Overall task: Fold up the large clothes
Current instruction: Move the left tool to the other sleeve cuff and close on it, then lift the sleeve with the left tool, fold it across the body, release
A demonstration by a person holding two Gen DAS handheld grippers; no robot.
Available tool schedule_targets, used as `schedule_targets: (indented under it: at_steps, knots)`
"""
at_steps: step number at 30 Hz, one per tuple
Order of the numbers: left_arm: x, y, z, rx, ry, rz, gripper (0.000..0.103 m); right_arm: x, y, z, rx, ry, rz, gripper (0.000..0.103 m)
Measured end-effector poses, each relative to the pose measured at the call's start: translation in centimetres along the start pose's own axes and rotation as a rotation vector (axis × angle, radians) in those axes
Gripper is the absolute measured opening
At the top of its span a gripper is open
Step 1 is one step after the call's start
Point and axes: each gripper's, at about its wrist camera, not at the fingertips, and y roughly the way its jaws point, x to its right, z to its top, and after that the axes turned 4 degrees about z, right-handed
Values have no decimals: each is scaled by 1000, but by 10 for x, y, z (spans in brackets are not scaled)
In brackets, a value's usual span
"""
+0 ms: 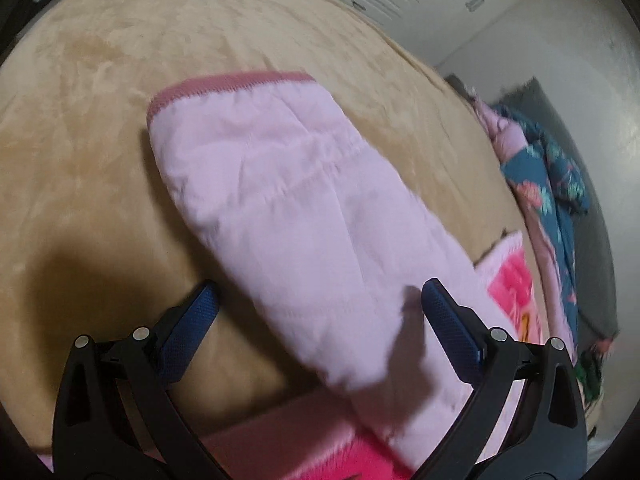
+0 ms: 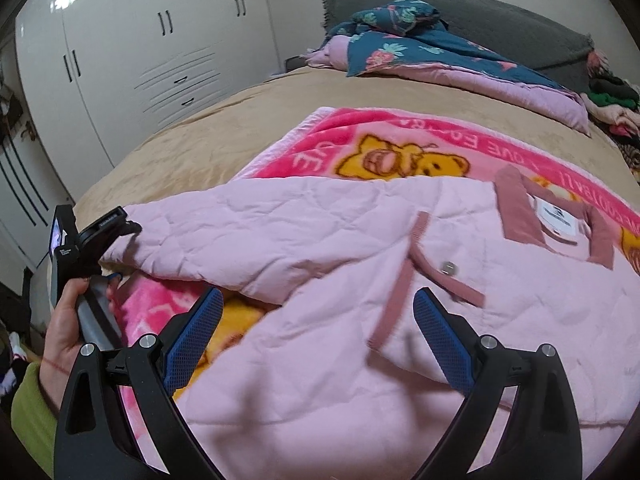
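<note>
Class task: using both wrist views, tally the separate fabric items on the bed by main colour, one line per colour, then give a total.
Pale pink: 1, the quilted jacket
Hot pink: 1, the bear blanket
Teal floral: 1, the quilt
Tan: 1, the bed cover
Total: 4
The clothes pile at the bed's edge is too jumbled to count.

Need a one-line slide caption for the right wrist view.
Open right gripper hovers over a pink quilted jacket spread on a cartoon-bear blanket on the bed.
</note>
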Motion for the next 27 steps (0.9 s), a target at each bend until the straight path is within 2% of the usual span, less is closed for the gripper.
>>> schedule_targets:
  at_steps: [2,3,4,6,8,16,27]
  knots:
    - [1,-1,0,21,11,-8,92,7,-9,-2,10,5,-12,95]
    - [2,-2,0,30,25,-23,76,12,-14,-4,17,11,-20,95]
    - [3,-5,0,37,35,-32,66,17,-21,-5,25,20,-28,95]
    - [0,-16,3,62,31,-53,35,25,-32,-7,40,38,-34,95]
    - [-2,-28,9,71,26,-97,27,32,-44,-10,57,56,-45,95]
    - [24,-107,14,162,106,-270,17,61,-97,-27,109,115,-82,95]
    - [74,-198,-13,266,301,-357,12,92,-163,-47,194,175,-104,95]
